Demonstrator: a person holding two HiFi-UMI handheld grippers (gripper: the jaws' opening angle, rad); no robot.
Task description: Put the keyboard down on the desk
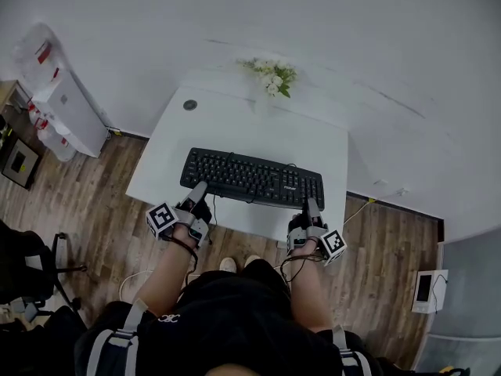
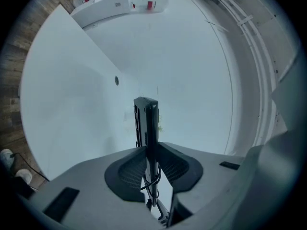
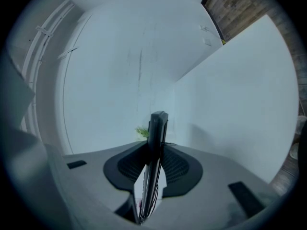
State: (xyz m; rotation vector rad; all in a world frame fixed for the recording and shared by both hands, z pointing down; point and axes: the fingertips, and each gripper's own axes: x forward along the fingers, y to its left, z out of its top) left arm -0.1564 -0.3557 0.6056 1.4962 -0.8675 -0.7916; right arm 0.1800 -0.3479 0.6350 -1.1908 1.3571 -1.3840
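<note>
A black keyboard [image 1: 252, 178] lies level over the front half of the white desk [image 1: 235, 128], keys up; whether it touches the top I cannot tell. My left gripper [image 1: 197, 198] is shut on its near left corner, my right gripper [image 1: 311, 210] on its near right corner. In the left gripper view the keyboard [image 2: 146, 123] runs edge-on between the pads of the gripper [image 2: 151, 162], with its black cable looped beside it. The right gripper view shows the same slab [image 3: 156, 138] clamped in that gripper [image 3: 152, 169].
A bunch of white flowers [image 1: 270, 74] stands at the desk's back edge, and a round cable hole [image 1: 190, 105] sits at its back left. A white cabinet [image 1: 74, 112] stands to the left on the wood floor. A dark chair [image 1: 31, 265] is at the lower left.
</note>
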